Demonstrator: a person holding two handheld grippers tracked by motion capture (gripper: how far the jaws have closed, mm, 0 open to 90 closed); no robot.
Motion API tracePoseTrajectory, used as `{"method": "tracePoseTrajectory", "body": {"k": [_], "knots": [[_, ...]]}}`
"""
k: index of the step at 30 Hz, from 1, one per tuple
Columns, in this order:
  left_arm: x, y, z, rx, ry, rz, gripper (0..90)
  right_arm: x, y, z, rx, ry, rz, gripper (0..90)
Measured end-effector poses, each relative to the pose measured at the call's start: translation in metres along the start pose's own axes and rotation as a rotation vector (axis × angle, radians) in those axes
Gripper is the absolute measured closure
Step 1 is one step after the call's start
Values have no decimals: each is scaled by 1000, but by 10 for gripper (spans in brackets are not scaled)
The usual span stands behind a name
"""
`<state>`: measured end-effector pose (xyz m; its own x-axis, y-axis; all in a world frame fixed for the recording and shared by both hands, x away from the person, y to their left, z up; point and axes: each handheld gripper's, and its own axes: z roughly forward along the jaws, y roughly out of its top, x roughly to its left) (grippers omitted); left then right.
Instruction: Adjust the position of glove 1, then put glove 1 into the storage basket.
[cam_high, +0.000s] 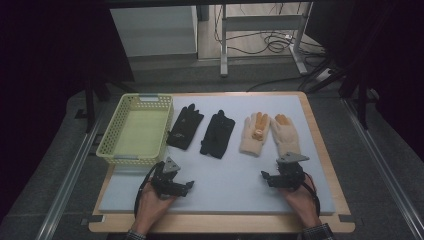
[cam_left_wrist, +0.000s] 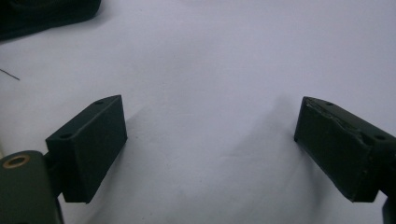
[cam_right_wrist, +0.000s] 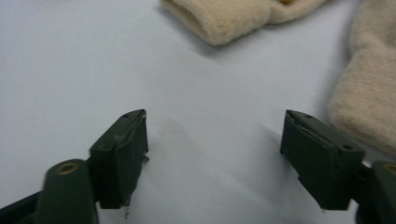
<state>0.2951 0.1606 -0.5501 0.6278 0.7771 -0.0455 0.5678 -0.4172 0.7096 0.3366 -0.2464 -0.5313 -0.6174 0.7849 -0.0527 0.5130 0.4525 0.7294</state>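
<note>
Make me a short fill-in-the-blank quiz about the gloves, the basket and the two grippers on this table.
1. The yellow basket holds ____ gloves.
2. Right of the basket lie two black gloves, then two ____ gloves.
3. The left gripper has its jaws ____, with bare mat between them.
4. The right gripper is nearest the ____ gloves.

Missing words: no; cream; open; cream

No legible text, label, brand, number or sign appears in any view. The surfaces in sight carry no readable marking.
</note>
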Motion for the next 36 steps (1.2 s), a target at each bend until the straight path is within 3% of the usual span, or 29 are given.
{"method": "tracePoseTrajectory", "body": {"k": [18,36], "knots": [[0,0,0,-1,-1,0,94,0,0,1,7,2,4,165],[0,0,0,-2,-2,-1,94,-2,10,0,-5,32,18,223]]}}
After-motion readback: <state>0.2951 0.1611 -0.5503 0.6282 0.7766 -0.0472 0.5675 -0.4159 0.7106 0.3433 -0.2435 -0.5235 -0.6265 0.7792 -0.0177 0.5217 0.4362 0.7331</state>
